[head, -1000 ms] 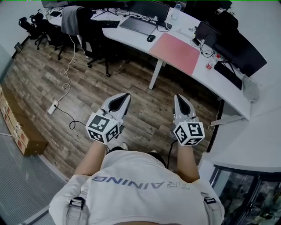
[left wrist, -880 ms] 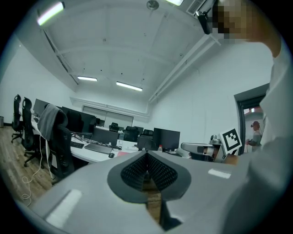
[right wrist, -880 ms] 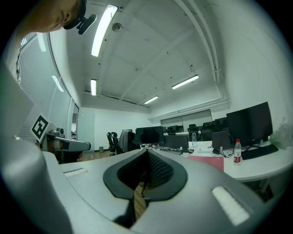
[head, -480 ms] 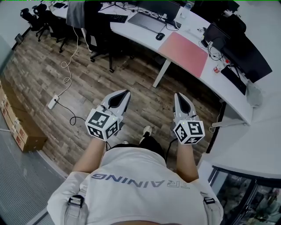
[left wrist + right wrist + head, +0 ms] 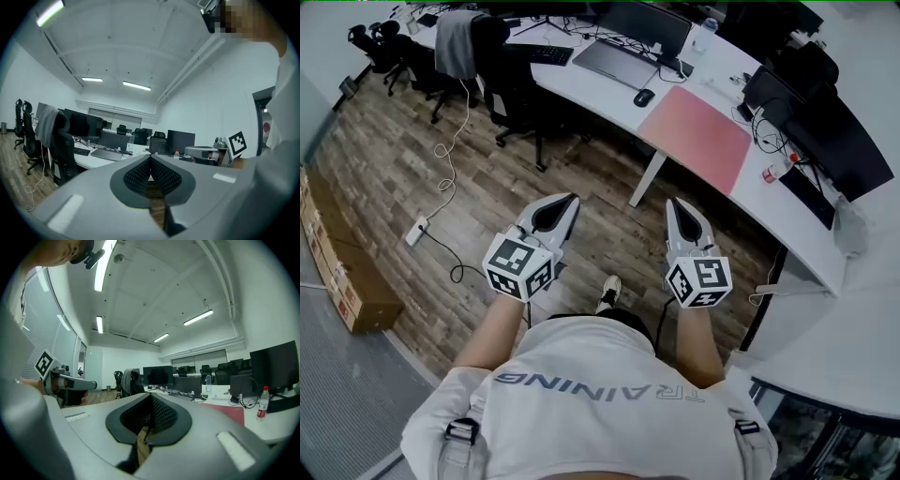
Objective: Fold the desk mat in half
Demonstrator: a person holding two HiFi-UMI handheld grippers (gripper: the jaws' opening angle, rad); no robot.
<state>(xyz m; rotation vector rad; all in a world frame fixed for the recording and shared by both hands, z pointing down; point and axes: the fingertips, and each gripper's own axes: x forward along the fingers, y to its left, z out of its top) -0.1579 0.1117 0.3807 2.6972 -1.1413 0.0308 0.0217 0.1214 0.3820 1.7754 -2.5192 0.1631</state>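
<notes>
A pink desk mat lies flat on the curved white desk, to the right of a dark mat with a mouse; its red edge also shows in the right gripper view. I hold both grippers level at waist height over the wooden floor, well short of the desk. My left gripper is shut with nothing between its pads. My right gripper is shut too, also holding nothing, jaw tips meeting.
Black office chairs, one with a grey jacket, stand left of the desk leg. Monitors, a keyboard, a red-capped bottle and cables crowd the desk. A white cable and power strip lie on the floor; cardboard boxes stand left.
The person has walked toward the desk with both grippers held ahead; the desk and pink mat sit lower and nearer in the head view. Both grippers stay shut.
</notes>
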